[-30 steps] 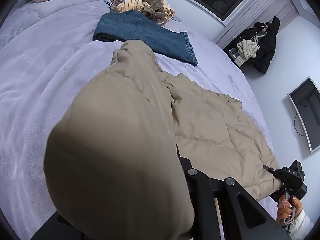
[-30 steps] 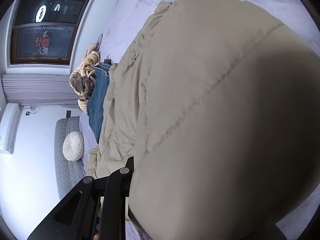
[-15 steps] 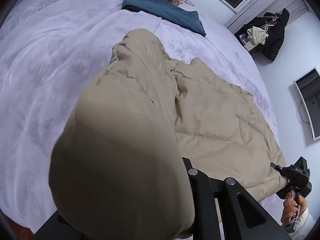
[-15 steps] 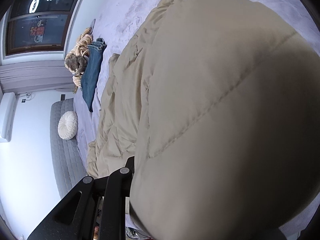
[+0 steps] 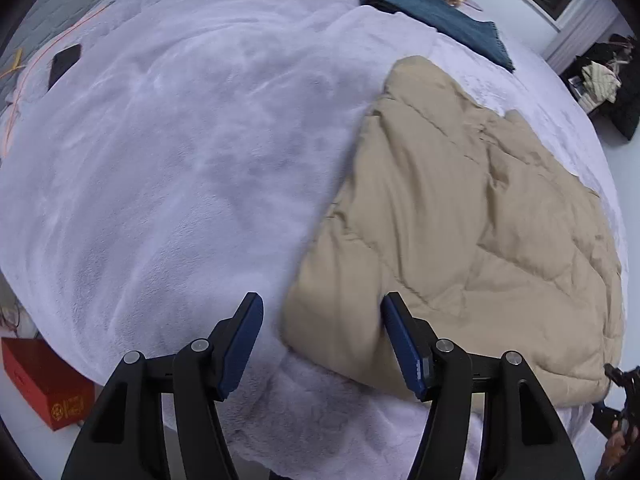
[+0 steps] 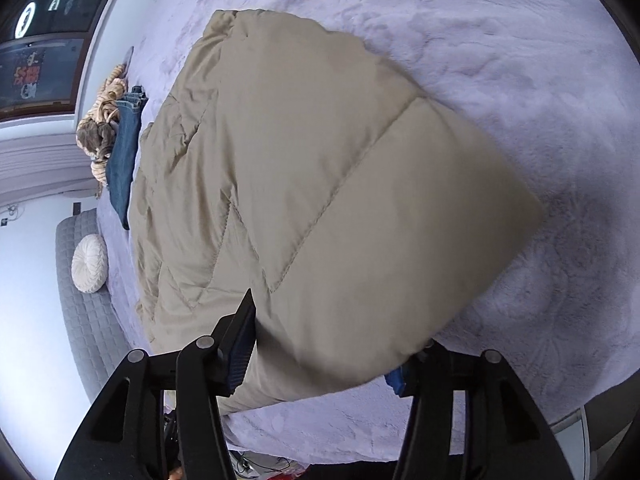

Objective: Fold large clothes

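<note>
The coat [image 5: 460, 232] is lying folded on the bed [image 5: 180, 160], right of frame. Left gripper [image 5: 322, 344] jaws are gaping wide, empty; right gripper [image 6: 328, 344] jaws are opening around its corner. Next: regrasp for another fold.

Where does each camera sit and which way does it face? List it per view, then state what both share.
Left wrist: on the left gripper, fingers apart, facing across the lilac plush bed cover; the right gripper shows at the right edge.
Right wrist: on the right gripper, fingers apart, facing the beige quilted puffer coat.
Shared: the coat, folded blue jeans, bed cover.
</note>
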`<state>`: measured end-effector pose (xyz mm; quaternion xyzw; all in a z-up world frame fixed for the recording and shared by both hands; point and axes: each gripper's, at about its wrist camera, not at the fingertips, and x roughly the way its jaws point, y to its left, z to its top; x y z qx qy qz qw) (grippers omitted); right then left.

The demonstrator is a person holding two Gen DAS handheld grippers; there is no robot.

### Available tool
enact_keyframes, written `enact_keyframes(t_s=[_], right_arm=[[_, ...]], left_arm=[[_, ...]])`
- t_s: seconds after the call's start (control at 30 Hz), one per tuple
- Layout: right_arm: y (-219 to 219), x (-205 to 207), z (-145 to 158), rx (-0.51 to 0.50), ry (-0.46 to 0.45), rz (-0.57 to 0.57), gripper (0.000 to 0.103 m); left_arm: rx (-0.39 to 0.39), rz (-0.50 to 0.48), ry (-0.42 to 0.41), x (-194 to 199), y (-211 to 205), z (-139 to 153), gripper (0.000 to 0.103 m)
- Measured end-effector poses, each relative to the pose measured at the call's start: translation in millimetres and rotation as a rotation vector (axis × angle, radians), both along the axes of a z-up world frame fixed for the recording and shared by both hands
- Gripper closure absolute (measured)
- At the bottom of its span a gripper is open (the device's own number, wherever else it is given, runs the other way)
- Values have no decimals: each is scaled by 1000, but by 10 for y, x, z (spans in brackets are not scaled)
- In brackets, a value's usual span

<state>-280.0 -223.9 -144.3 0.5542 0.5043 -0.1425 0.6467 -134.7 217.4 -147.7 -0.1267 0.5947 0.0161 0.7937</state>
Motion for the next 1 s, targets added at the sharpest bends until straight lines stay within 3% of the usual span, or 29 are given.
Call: enact_keyframes(t_s=[0.1, 0.23, 0.47, 0.5, 0.53, 0.57, 0.6, 0.7, 1.0], right_arm=[[18, -39, 135, -22, 5, 36, 45], [93, -3, 367, -66, -8, 115, 38], [290, 22, 601, -111, -41, 243, 38], [311, 11, 631, -114, -49, 258, 36], [335, 34, 661, -120, -59, 275, 22], [356, 9, 705, -133, -70, 292, 16], [385, 31, 751, -148, -83, 315, 16], [466, 58, 841, -181, -94, 373, 16], [648, 9, 979, -211, -105, 441, 14]], left_arm=[[5, 22, 31, -2, 63, 6, 39], [53, -59, 28, -6, -127, 177, 39], [7, -176, 9, -114, -634, 483, 39], [4, -187, 7, -144, -708, 530, 39], [1, -196, 5, -151, -779, 557, 39], [-1, -207, 3, -169, -830, 582, 39], [-2, -218, 1, -217, -897, 621, 39], [11, -225, -9, -324, -995, 710, 3], [58, -248, -56, -484, -1100, 961, 1]])
